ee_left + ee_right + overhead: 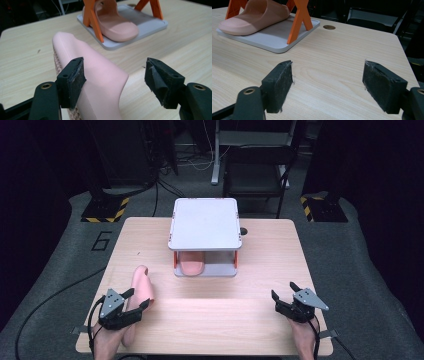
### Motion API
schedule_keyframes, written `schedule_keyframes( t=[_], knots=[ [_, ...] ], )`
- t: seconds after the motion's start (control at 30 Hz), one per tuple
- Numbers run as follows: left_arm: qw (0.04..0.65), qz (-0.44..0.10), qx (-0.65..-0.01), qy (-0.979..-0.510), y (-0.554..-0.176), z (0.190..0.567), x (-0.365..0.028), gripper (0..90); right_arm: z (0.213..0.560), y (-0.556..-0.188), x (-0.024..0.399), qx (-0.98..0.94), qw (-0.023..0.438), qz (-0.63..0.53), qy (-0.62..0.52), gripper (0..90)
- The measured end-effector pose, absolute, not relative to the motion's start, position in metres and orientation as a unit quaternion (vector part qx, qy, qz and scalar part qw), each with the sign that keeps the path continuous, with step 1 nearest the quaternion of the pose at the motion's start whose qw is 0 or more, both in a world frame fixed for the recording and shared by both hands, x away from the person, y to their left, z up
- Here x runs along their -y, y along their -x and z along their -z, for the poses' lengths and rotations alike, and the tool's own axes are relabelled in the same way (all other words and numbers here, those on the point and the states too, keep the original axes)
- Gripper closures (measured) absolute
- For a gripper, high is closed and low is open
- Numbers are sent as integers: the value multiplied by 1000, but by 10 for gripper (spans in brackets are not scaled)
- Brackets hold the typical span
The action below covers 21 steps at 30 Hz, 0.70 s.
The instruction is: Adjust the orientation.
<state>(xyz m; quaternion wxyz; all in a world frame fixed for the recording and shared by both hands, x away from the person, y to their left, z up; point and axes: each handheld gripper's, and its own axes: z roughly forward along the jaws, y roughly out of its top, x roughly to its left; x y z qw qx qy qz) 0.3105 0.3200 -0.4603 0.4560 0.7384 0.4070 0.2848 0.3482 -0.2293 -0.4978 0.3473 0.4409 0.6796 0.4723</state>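
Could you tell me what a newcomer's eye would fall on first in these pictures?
Probably the pink slipper at the table's near left, tipped on edge between the open left tongs, one pad beside it. Next, the white two-tier rack with orange legs at mid-table, a matching slipper on its lower shelf. The right tongs hover open over bare wood.

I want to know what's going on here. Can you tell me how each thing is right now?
Left tongs: open, one pad against the loose slipper, the other pad clear of it.
Right tongs: open, nothing between them, over bare table.
Loose slipper: pink, tipped on its side near the left tongs.
Shelved slipper: pink, lying flat on the rack's bottom tray.
Rack: upright on the table, top shelf bare.
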Motion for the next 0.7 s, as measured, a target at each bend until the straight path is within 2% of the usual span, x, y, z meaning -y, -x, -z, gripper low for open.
schedule_keyframes(
  t=[0.1, 0.33, 0.5, 0.63, 0.67, 0.7],
  knots=[
    [445, -298, -410, -738, -310, 459, -325, 326, 498, -349, 230, -680, 343, -471, -445, 235],
    [455, -292, -424, -726, -313, 459, -352, 314, 498, -349, 230, -680, 343, -474, -442, 239],
    [453, -292, -464, -703, -319, 468, -381, 272, 498, -349, 230, -681, 341, -473, -442, 240],
    [463, -250, -489, -696, -325, 488, -405, 273, 499, -349, 229, -680, 342, -476, -442, 241],
    [475, -236, -492, -691, -328, 495, -406, 329, 499, -349, 229, -680, 342, -475, -442, 241],
    [469, -229, -500, -691, -330, 501, -406, 328, 498, -349, 228, -679, 341, -475, -444, 242]
  ],
)
